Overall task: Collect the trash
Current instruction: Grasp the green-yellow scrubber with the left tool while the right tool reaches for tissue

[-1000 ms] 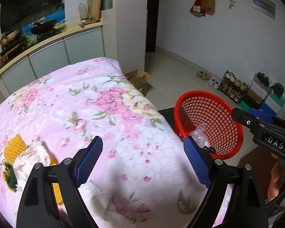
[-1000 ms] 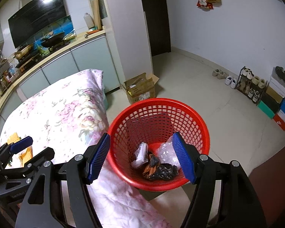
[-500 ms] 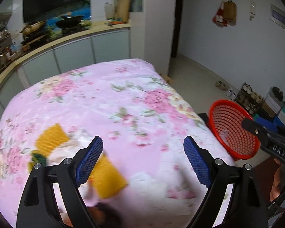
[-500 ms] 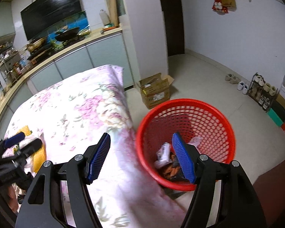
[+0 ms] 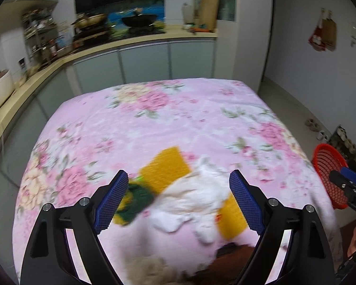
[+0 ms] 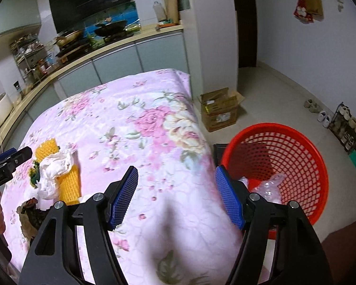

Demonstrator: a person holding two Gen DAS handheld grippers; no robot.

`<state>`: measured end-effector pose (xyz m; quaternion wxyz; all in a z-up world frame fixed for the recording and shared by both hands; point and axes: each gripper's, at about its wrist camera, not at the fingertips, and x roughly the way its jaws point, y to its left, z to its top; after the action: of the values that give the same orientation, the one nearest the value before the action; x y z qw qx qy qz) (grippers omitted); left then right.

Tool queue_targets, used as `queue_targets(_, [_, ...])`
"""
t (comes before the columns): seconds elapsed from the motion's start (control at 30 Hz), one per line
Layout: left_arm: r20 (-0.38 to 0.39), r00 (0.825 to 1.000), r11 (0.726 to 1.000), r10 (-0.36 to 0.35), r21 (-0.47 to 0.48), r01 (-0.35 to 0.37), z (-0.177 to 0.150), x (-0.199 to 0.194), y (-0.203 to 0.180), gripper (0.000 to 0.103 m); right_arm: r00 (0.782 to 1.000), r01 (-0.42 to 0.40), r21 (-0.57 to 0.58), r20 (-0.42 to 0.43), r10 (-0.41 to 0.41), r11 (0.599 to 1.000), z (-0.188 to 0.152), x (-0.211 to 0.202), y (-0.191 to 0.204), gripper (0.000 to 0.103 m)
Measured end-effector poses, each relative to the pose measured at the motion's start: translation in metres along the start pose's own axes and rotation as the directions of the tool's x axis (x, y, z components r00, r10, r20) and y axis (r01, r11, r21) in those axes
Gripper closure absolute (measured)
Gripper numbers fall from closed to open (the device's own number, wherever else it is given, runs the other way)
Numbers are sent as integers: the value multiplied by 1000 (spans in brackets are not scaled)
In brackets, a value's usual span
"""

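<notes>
A crumpled white paper wad (image 5: pixel 197 197) lies over ribbed yellow foam sheets (image 5: pixel 165 171) and a dark green scrap (image 5: pixel 137 197), ahead between the gaping, empty pads of the left tool (image 5: pixel 178 201), which tilts down over the pink flowered quilt on the desk (image 5: pixel 154 123). The right tool (image 6: pixel 176 197), also open and empty, angles down above the quilt's edge; the round red mesh plastic basket (image 6: pixel 303 166) holding clear wrappers sits on the tiled floor just right of it, kitchen cabinets behind

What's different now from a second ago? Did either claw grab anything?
The left gripper swung away from the red basket and now hangs over the pile of yellow pads and white tissue on the pink cloth. The right gripper drifted the same way. Nothing grabbed: both jaws stay open and empty, the trash unmoved.
</notes>
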<state>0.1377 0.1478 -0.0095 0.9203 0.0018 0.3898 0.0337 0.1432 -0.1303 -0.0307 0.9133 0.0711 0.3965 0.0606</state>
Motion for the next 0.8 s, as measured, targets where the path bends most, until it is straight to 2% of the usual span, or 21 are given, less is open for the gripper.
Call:
queue_targets(0.3, [-31,995,993,98,-62,-100,-12,3,57,19,999,-35,-38,-16,34,999,-1,11,19,38])
queue_targets(0.53, [-30,991,984,130,-121,-133,-24,1,98,19,999,-35,-30,-39,34,999,-3,21,18,37])
queue_targets(0.67, [-36,993,984,110,-140,-114,-29,6,108,19,998,-34,-32,-47,33,999,-4,25,21,37])
queue_targets(0.8, [-45,999,994,24,-109,-29,-32,19,99,19,998,-31,-33,-56,29,999,-4,29,23,37])
